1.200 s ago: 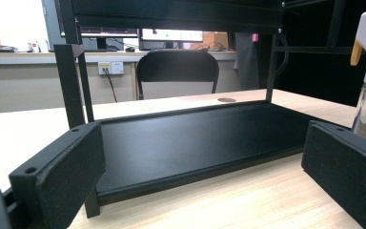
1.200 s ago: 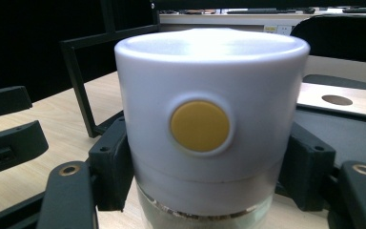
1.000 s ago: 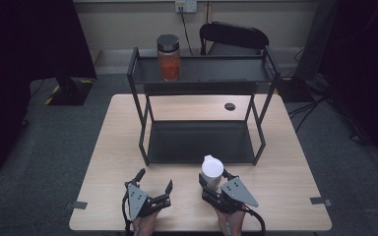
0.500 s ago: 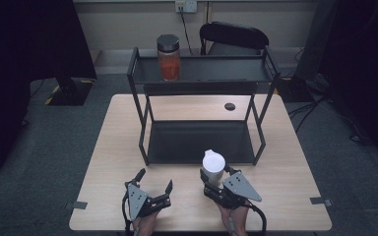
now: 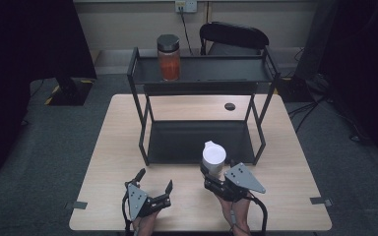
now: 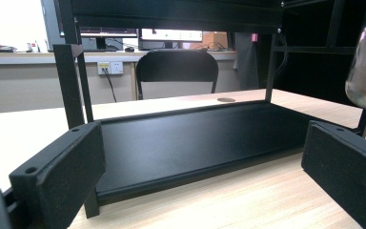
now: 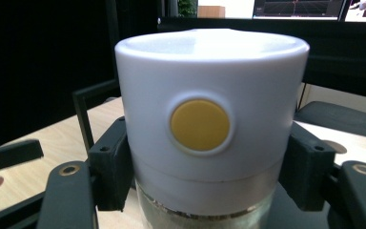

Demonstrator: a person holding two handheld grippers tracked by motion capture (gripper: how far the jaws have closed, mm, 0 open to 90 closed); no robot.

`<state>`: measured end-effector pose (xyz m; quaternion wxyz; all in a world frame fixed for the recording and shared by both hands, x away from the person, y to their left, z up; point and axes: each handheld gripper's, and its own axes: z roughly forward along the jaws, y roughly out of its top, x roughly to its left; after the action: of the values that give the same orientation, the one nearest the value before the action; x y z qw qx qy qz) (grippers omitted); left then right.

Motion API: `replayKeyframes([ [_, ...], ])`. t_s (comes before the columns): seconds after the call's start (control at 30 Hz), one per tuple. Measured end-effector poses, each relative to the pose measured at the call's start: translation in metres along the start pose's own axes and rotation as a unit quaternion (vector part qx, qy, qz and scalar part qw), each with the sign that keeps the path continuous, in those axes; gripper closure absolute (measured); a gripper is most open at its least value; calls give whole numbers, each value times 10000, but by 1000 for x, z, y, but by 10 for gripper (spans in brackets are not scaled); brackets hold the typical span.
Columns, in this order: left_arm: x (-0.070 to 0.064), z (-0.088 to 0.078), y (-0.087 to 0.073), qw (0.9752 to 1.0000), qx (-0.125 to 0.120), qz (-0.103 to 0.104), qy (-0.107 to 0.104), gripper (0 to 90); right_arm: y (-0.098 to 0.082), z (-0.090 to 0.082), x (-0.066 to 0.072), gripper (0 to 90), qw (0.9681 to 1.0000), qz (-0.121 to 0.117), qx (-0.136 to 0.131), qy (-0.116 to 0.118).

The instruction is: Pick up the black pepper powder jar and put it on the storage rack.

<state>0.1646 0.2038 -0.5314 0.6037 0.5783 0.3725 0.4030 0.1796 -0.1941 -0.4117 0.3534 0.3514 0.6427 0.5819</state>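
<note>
Right gripper (image 5: 211, 173) clamps the white-lidded jar (image 5: 213, 156) by its sides; left gripper (image 5: 154, 181) gapes wide, empty.

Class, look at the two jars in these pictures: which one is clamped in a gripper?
The white-lidded jar with the yellow button, clamped in the right gripper at the table's near edge. The orange-filled jar stands free on the rack's top shelf.

- In the right gripper view the white-lidded jar (image 7: 212, 129) is cut off at the bottom edge; its glass body barely shows and its contents cannot be told.
- In the left gripper view that jar is a blurred sliver at the right edge.
- The high view's bottom edge cuts off both forearms.
</note>
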Motion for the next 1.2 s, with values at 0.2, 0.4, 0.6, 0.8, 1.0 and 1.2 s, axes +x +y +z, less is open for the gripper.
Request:
replayKeyframes([
  [0.2,0,0,0,10000,0,1,-1,4,14,3,-3,304,10000,-62,-68,-8],
  [0.4,0,0,0,10000,0,0,-1,4,31,6,-7,304,9998,-167,-117,-35],
  [0.6,0,0,0,10000,1,1,-7,4,44,7,-11,303,9997,-131,-175,-74],
  [0.8,0,0,0,10000,1,0,-7,7,58,8,-19,304,9997,-36,-244,-54],
  [1.0,0,0,0,10000,2,2,-9,8,76,12,-24,304,9994,-97,-320,-95],
  [1.2,0,0,0,10000,3,2,-9,8,91,18,-27,303,9991,-173,-381,-113],
])
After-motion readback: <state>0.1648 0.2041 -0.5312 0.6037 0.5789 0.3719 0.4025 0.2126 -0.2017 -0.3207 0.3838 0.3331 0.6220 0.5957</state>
